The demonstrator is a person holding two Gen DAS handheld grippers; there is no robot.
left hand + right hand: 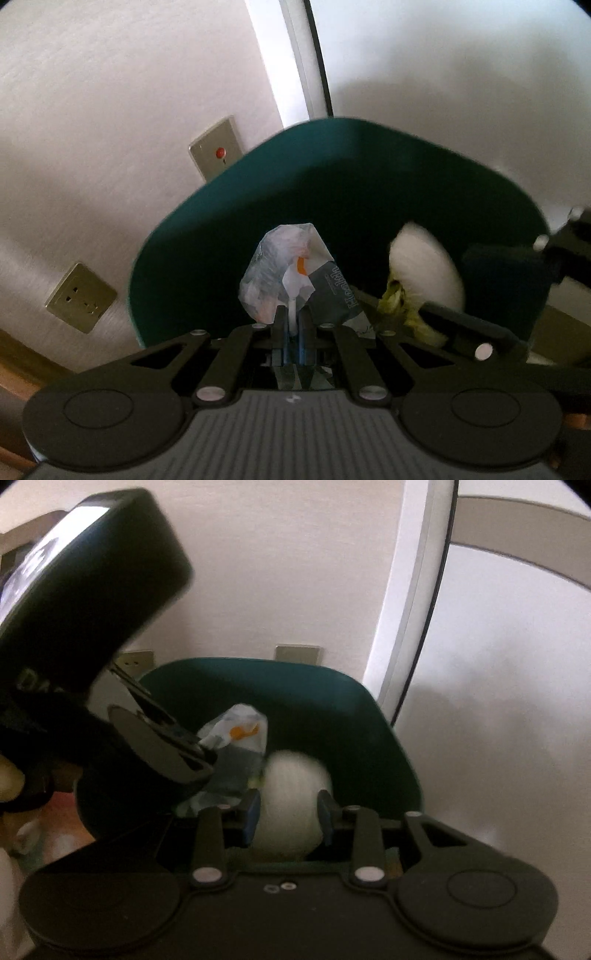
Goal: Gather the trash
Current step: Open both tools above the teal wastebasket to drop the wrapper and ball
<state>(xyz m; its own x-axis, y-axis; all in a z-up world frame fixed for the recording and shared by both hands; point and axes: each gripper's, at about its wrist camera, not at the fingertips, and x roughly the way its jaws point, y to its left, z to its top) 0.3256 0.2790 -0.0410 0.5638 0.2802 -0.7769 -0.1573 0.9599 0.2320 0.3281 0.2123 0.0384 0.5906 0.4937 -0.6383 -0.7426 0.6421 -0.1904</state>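
Observation:
A dark green bin (388, 177) stands against the wall, its mouth facing me; it also shows in the right wrist view (332, 701). My left gripper (291, 317) is shut on a crumpled clear and grey wrapper (284, 269) with an orange mark, held over the bin's mouth. The wrapper also shows in the right wrist view (236, 746). My right gripper (288, 808) is shut on a white rounded wad (291, 794) at the bin's rim. In the left wrist view the wad (424, 266) has a yellow-green scrap at its lower left.
A beige wall carries a socket plate (79, 297) and a switch plate with a red button (218, 149). A white door frame (288, 62) and a dark cable run up behind the bin. The left gripper's body (85, 602) fills the upper left of the right wrist view.

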